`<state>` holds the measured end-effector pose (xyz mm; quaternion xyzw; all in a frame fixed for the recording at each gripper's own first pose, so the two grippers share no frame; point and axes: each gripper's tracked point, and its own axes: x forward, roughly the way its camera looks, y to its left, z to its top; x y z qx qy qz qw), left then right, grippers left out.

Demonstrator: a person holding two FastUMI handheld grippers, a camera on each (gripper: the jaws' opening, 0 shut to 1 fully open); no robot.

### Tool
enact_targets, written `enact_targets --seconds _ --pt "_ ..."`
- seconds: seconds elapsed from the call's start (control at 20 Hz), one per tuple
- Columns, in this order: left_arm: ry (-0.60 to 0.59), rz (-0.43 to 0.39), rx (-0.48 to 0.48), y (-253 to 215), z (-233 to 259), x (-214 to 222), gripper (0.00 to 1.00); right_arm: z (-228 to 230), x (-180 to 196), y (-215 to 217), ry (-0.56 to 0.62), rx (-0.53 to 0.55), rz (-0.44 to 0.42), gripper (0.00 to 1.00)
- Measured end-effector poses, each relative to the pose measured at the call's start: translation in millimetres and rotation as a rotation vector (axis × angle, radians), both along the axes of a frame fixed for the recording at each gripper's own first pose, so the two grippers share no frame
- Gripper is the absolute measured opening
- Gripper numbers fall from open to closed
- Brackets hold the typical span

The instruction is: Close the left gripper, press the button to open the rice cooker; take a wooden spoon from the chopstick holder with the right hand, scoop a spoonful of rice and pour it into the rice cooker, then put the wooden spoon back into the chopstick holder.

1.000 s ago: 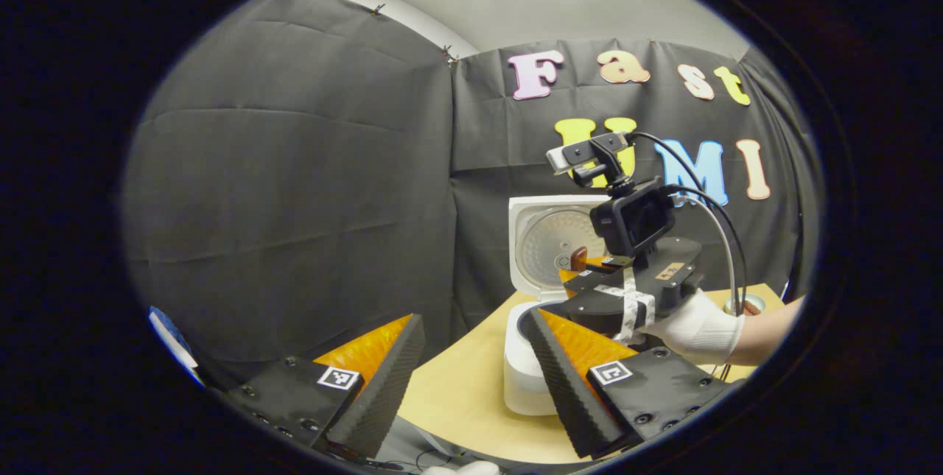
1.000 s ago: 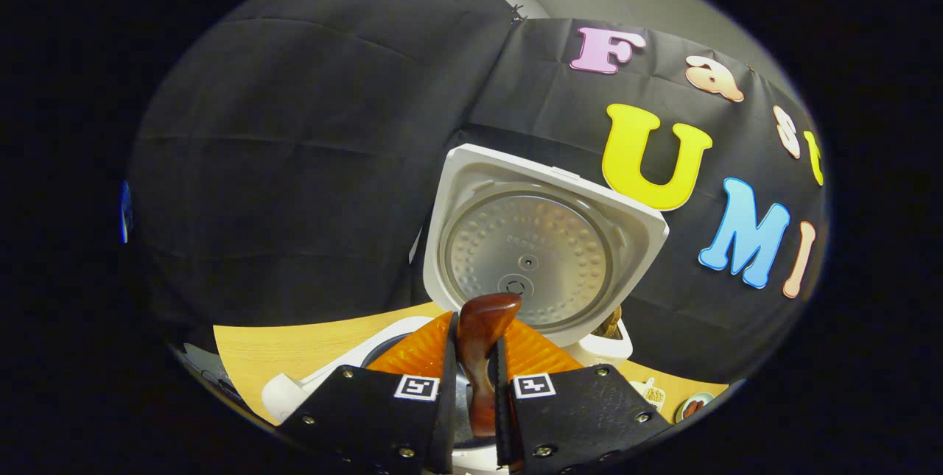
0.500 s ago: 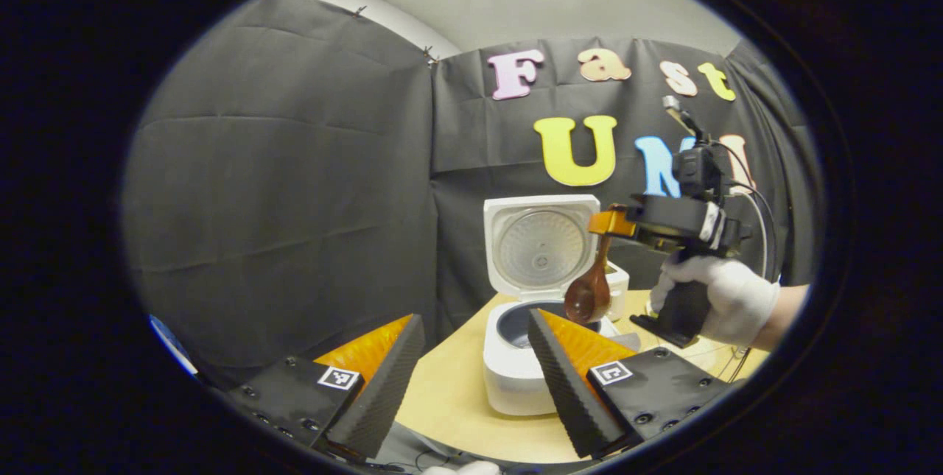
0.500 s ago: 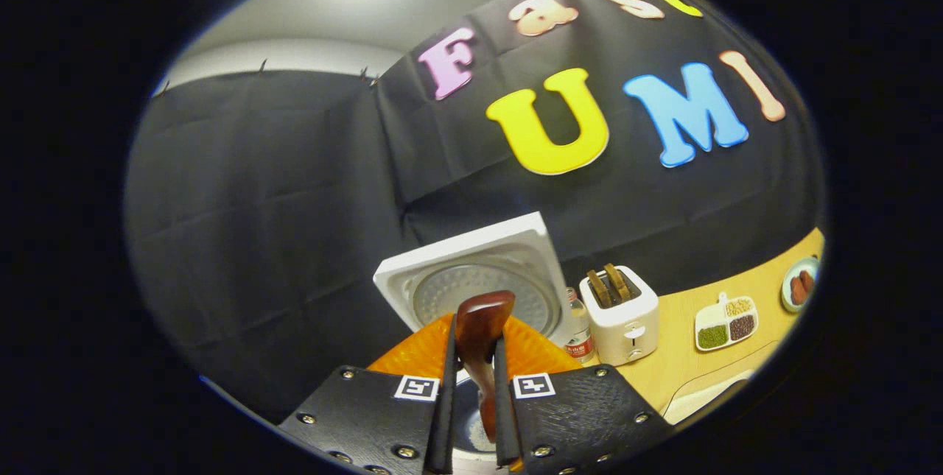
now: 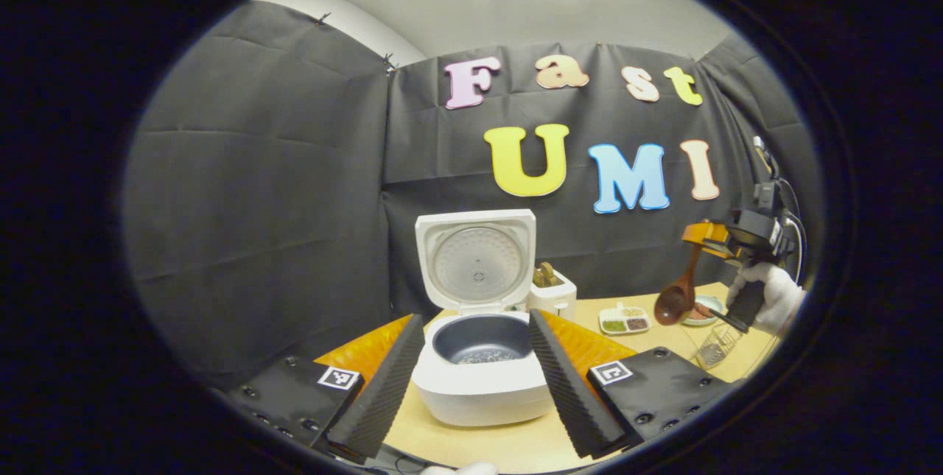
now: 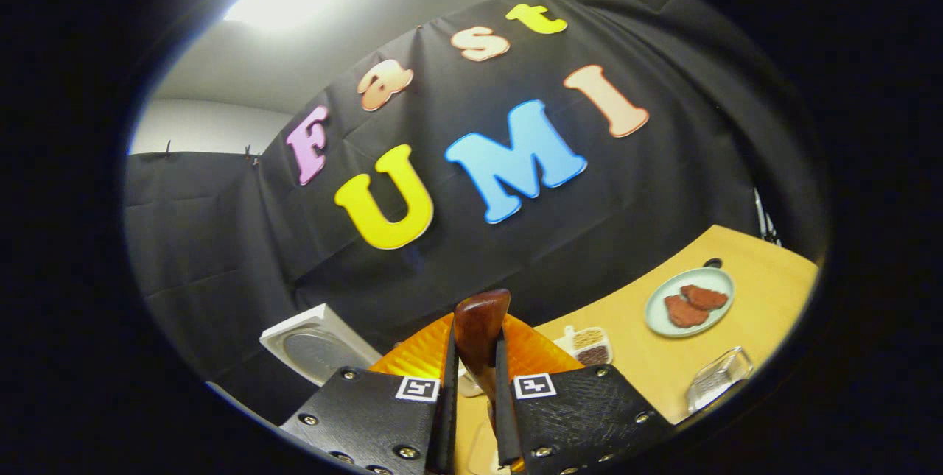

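Left gripper [image 5: 468, 379] spread wide, low at table edge, framing the rice cooker [image 5: 480, 379]; lid [image 5: 477, 260] up, scattering of rice grains in the dark pot. Right gripper [image 6: 474, 386] pinching wooden spoon [image 6: 480, 328] handle, bowl hanging down, seen at far right in left gripper view [image 5: 718, 236]. Likely the return step: pour apparently done, spoon heading for the chopstick holder [image 5: 713, 346]. Next: lower spoon upright into that wire basket, then release. Divided dish [image 5: 624, 320] with beans and grains; plate [image 6: 689, 303] with two reddish pieces on table [image 6: 744, 328]
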<state>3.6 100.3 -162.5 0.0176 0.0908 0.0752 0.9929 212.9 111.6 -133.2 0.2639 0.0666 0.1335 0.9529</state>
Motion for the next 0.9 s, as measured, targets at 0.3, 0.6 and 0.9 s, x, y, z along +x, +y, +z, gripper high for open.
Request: enact_targets --seconds 0.3,0.6,0.9 --pt "-0.003 -0.034 0.014 -27.2 6.9 4.5 1.00 -38.8 6.2 -116.1 0.032 -0.051 -0.155 0.22" --pt "-0.003 -0.061 0.029 -47.5 13.3 7.2 1.00 -77.8 12.7 -152.6 0.074 -0.070 -0.206 0.22" --pt "0.006 -0.072 0.054 -59.6 13.1 14.5 0.98 -130.2 13.8 -148.0 0.153 -0.076 -0.204 0.22"
